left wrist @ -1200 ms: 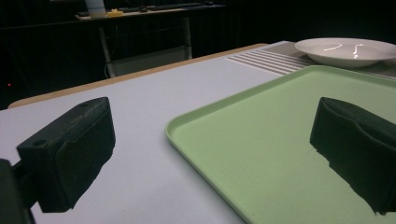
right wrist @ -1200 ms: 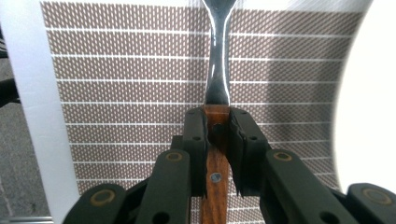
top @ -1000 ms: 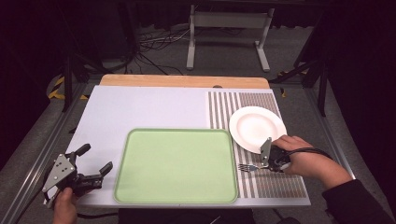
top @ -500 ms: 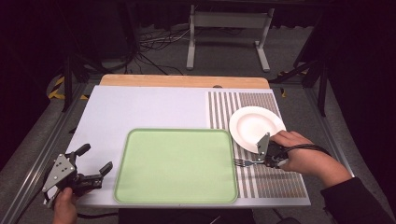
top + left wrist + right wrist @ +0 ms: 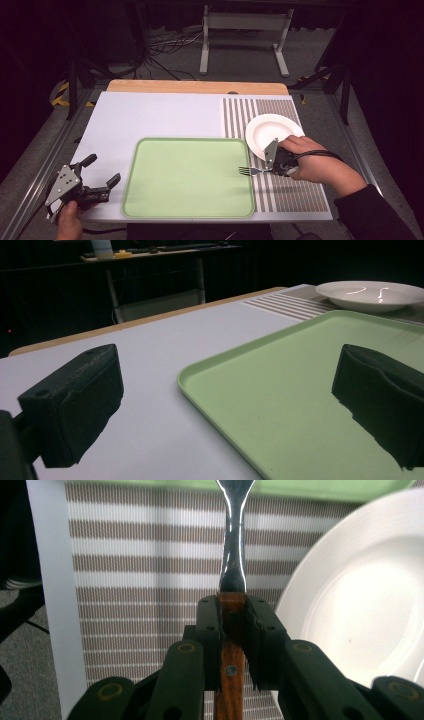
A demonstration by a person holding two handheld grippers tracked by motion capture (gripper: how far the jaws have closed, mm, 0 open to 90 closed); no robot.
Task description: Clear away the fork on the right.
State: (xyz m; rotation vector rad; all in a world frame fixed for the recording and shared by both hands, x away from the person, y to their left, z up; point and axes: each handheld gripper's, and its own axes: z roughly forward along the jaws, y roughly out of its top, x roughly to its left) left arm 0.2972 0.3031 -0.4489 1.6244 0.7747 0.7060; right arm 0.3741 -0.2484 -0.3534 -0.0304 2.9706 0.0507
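High view: one fork point(image 5: 250, 171), metal tines, held level in right gripper point(image 5: 272, 167); long axis runs out from jaws, tines over edge of one smooth green tray point(image 5: 187, 210). One round white plate point(image 5: 270, 131) just beside jaws, on ribbed striped mat point(image 5: 295, 192). Left gripper point(image 5: 100, 177) low over table point(image 5: 160, 117), jaws spread.

Left gripper view: matte black jaws apart, tray rim between them.

Right gripper view: jaws pinch wooden riveted fork handle; shiny neck points straight ahead.
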